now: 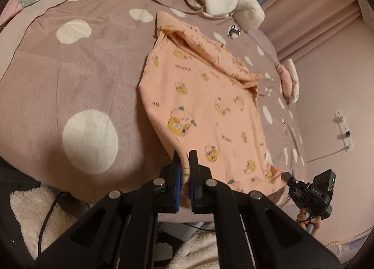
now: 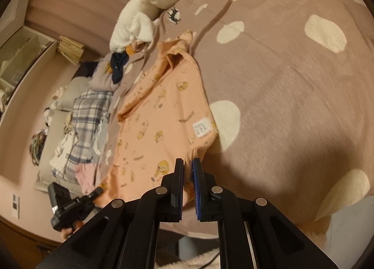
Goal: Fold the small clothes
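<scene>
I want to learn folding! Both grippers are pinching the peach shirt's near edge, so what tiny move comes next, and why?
Probably lift that near edge and carry it toward the far end. The left gripper and right gripper are each shut on a near corner of the peach cartoon-print shirt, while the rest lies flat on the dotted mauve blanket, so folding it in half looks like the natural step.

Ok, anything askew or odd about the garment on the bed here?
Yes: the peach printed garment lies unevenly, its far edge rolled into a bunched ridge, a white care label showing. Both the left gripper and right gripper pinch its near hem.
</scene>
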`<state>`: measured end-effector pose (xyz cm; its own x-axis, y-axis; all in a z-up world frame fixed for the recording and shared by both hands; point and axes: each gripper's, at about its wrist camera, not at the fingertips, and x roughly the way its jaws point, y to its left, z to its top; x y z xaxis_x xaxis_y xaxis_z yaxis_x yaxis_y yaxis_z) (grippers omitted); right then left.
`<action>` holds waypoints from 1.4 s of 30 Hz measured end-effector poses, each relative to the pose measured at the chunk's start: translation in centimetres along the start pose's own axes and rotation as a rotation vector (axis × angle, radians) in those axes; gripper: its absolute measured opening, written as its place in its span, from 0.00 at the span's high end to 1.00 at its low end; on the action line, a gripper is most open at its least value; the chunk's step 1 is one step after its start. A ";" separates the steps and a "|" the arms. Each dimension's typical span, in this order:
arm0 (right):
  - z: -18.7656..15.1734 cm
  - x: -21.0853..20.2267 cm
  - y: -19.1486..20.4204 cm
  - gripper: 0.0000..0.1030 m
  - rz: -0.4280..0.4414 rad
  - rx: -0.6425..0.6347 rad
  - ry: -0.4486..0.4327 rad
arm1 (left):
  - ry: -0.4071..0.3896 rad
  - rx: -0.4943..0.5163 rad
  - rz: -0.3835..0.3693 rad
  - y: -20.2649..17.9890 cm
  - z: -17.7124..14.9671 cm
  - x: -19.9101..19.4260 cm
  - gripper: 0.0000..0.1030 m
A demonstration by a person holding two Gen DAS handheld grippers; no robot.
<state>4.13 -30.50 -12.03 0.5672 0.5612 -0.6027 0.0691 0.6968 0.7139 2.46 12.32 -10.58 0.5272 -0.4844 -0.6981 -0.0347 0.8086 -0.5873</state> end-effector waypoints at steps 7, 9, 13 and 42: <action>2.7 0.2 1.9 0.90 0.033 -0.043 -0.047 | -0.038 0.017 -0.065 -1.4 2.6 -0.7 0.96; 3.9 0.5 2.6 0.91 0.048 -0.058 -0.057 | -0.047 0.004 -0.100 -1.4 3.5 -0.7 0.96; 5.7 0.7 3.4 0.91 0.063 -0.076 -0.073 | -0.064 -0.011 -0.125 -1.4 5.8 -0.5 0.96; 16.6 3.3 7.9 0.91 0.071 -0.144 -0.123 | -0.204 -0.149 -0.219 -0.8 17.2 1.8 0.96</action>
<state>20.17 -30.55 -2.39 0.6628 0.5588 -0.4984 -0.0880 0.7192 0.6892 18.08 16.52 -4.31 0.6947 -0.5525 -0.4606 -0.0170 0.6276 -0.7784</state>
